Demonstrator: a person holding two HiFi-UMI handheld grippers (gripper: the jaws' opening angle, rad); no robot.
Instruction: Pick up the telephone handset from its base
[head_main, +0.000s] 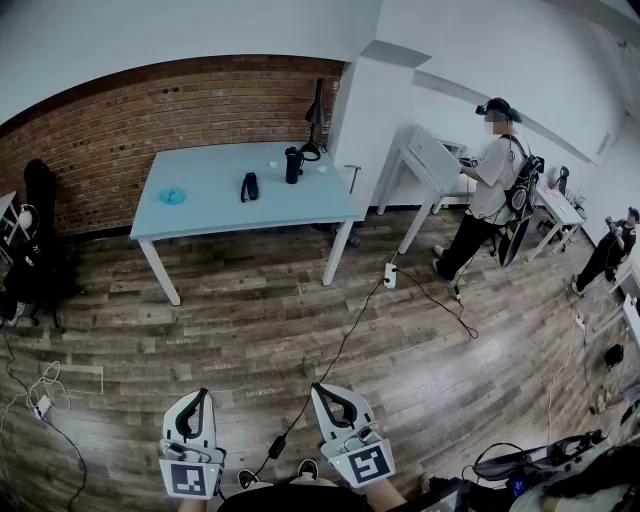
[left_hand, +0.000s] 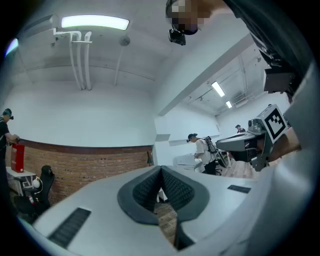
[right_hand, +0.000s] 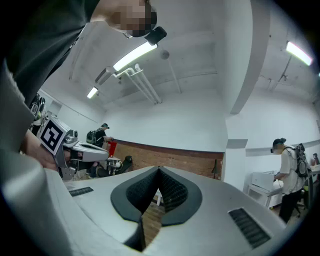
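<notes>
Only head view shows table (head_main: 205, 205) w/ dark handset (head_main: 250, 186) on it. Gripper views: just brick wall, ceiling. Left gripper (head_main: 199, 394) & right gripper (head_main: 322, 389) jaws closed, empty, handset well apart ahead.

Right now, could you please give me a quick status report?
Left gripper shut, empty. Right gripper shut, empty. Telephone on far table, untouched. Cable across the floor between.

No word, number, label or brand can be read in any view.
</notes>
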